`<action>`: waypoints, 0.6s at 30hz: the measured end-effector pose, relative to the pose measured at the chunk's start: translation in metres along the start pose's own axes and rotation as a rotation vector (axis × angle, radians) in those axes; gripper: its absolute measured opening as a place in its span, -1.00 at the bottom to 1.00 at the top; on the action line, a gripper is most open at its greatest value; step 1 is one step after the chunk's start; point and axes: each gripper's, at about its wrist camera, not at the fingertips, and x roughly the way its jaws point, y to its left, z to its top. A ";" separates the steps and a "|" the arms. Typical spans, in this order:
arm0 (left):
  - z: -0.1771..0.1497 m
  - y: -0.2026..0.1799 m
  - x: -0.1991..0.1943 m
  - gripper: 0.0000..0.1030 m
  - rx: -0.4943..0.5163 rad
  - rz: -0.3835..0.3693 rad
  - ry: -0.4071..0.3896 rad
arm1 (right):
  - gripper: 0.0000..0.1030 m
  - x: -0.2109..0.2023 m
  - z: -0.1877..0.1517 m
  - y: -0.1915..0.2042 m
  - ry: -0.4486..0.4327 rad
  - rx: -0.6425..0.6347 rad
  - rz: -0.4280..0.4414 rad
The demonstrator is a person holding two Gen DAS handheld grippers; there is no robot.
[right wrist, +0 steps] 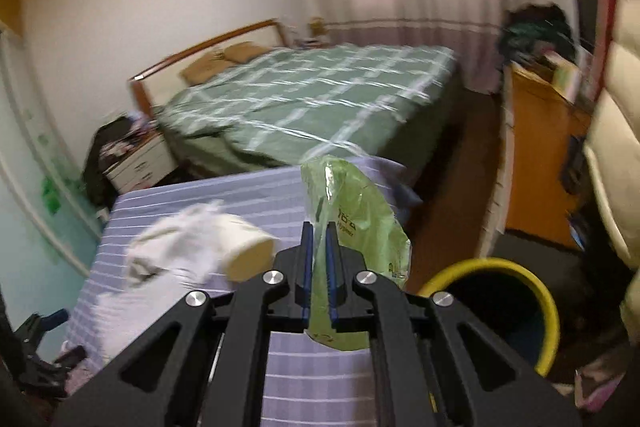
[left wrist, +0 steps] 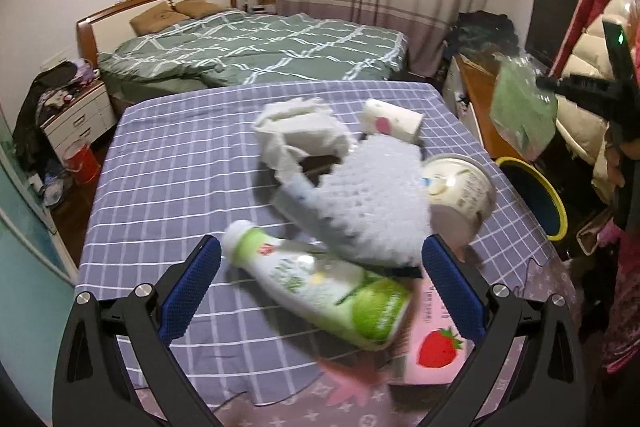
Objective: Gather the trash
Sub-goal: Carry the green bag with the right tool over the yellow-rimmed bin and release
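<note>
The green plastic wrapper [right wrist: 352,227] is pinched between the blue pads of your right claw [right wrist: 319,267], whose jaws are nearly together on it. It hangs in the air past the desk's right edge, near the yellow-rimmed bin [right wrist: 516,281] on the floor but not yet above its mouth. So one piece is on its way and not dropped; whether anything already lies in the bin you cannot tell, since its inside is dark.

Most of the job looks to be ahead of you. Your left claw [left wrist: 320,287] stands wide and holds nothing, low over the pile on the checked desk [left wrist: 168,167]. Right between its fingers lies the green-and-white bottle [left wrist: 320,287] on its side, with the pink strawberry carton [left wrist: 434,351] partly under it. Beyond them sit the white foam net [left wrist: 376,195], the tipped yoghurt cup [left wrist: 460,193], the torn white cardboard [left wrist: 296,131] and a paper roll [left wrist: 394,121]. All of that is left to collect.
</note>
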 end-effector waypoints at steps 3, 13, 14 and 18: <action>-0.001 -0.013 0.005 0.93 0.016 -0.010 0.008 | -0.88 0.011 -0.011 -0.042 0.027 0.064 -0.052; 0.005 -0.048 0.006 0.93 0.085 -0.035 0.011 | -0.81 0.074 -0.068 -0.145 0.164 0.256 -0.178; 0.006 -0.051 0.008 0.93 0.090 -0.039 0.012 | -0.80 0.076 -0.072 -0.150 0.171 0.265 -0.185; 0.011 -0.061 0.011 0.93 0.124 -0.073 0.026 | -0.75 0.077 -0.079 -0.161 0.175 0.289 -0.184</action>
